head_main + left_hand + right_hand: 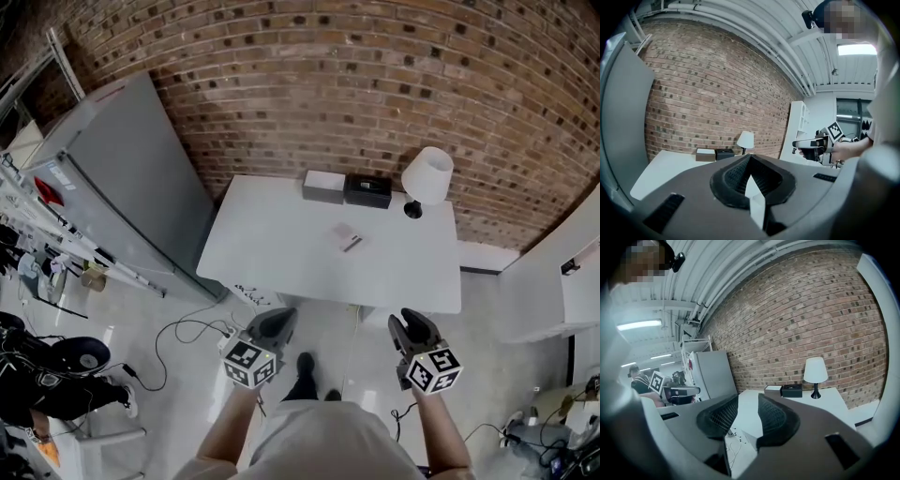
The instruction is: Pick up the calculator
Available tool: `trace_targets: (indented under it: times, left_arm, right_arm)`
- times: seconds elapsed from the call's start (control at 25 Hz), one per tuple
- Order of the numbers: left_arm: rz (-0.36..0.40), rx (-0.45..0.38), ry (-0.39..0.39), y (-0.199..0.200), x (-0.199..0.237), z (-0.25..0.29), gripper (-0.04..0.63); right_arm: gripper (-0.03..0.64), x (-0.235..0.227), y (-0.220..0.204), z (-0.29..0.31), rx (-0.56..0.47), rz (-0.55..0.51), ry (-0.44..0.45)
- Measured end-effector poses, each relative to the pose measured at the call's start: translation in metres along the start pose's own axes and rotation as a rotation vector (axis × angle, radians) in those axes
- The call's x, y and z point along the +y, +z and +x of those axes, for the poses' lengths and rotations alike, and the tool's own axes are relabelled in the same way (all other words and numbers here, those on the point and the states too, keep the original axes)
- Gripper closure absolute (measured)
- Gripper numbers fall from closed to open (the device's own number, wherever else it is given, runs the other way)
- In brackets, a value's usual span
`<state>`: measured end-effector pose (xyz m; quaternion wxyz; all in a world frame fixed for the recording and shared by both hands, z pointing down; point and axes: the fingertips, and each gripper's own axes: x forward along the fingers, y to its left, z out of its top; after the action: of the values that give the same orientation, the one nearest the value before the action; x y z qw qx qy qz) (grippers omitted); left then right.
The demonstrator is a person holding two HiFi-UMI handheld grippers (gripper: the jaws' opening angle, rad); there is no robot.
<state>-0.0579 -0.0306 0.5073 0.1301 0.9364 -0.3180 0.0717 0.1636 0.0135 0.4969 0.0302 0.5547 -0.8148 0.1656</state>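
The calculator [347, 237], small and pale with a dark edge, lies flat near the middle of the white table [272, 253] in the head view. Both grippers hover over the floor short of the table's front edge, well apart from the calculator. My left gripper [277, 319] [750, 159] has its jaw tips together, with nothing between them. My right gripper [410, 322] [747, 401] is open, with a clear gap and nothing in it. Each gripper also appears in the other's view: the right gripper [811, 144] and the left gripper [682, 391].
At the table's back edge stand a white box [323, 186], a black box [367, 190] and a white lamp [427, 176], against a brick wall. A grey cabinet [122, 178] stands left, a white shelf unit [553, 281] right. Cables [192, 328] lie on the floor.
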Motion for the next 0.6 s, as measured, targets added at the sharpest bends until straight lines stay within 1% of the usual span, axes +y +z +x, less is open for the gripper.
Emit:
trace_targets:
  times: [0.16,0.44,0.6]
  left_arm:
    - [-0.002,0.02,-0.038,0.002,0.026,0.022,0.583]
    - [-0.009,0.04,-0.083,0.012,0.091,0.052,0.583]
    - [-0.019,0.049,-0.116,0.011,0.122,0.068,0.583]
  right_arm:
    - [0.471,-0.008,0.0,0.03,0.024,0.012,-0.03]
    - [0.471,-0.012,0.007,0.089,0.054,0.023,-0.079]
    - [0.471,-0.016,0.009,0.119,0.067,0.024,-0.109]
